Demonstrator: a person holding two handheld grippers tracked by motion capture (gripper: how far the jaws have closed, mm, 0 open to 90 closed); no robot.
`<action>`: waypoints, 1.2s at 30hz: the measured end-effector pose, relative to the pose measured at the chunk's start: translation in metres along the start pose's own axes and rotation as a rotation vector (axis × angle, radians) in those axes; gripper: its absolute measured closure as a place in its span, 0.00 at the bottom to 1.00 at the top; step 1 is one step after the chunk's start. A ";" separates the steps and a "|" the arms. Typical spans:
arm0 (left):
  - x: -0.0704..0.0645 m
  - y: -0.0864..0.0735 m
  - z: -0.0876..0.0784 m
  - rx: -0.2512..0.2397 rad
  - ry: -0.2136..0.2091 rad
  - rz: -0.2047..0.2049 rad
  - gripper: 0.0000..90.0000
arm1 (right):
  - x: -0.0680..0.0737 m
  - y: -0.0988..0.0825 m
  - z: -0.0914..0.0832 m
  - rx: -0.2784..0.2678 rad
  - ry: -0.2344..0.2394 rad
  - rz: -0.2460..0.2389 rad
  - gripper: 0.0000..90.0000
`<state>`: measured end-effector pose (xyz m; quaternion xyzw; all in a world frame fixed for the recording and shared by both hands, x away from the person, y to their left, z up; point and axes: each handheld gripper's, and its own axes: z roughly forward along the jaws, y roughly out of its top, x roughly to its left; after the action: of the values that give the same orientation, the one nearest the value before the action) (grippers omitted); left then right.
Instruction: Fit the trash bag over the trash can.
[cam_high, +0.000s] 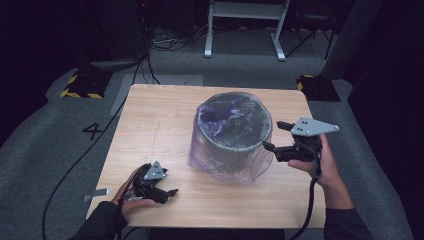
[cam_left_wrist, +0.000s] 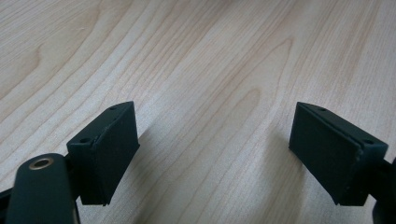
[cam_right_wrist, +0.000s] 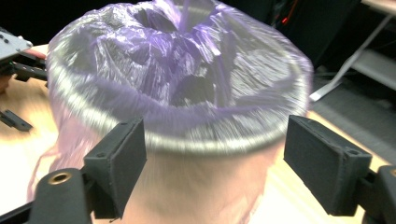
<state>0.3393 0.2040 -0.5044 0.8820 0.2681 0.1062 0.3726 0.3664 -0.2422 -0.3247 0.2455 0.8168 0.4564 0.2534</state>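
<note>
So the purple bag (cam_high: 227, 160) is already sitting draped over the bin (cam_high: 234, 125) mid-surface. Right gripper (cam_high: 277, 136) is hovering at its rim, jaws wide, empty; left gripper (cam_high: 167, 192) is resting wide too. Probably tidying left.

Purple-bagged bin (cam_right_wrist: 180, 88) between parted jaws
</note>
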 end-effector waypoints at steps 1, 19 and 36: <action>0.000 0.000 0.000 0.000 0.000 0.000 0.17 | 0.001 -0.004 -0.005 -0.008 0.005 0.002 0.24; 0.000 0.000 0.000 0.000 -0.003 0.002 0.17 | 0.019 -0.165 0.017 0.243 0.011 0.103 0.22; 0.001 0.000 0.000 0.000 -0.003 0.004 0.16 | 0.016 -0.199 0.007 0.261 0.004 0.224 0.21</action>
<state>0.3399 0.2040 -0.5045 0.8828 0.2656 0.1054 0.3728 0.3245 -0.3198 -0.5039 0.3650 0.8371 0.3724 0.1655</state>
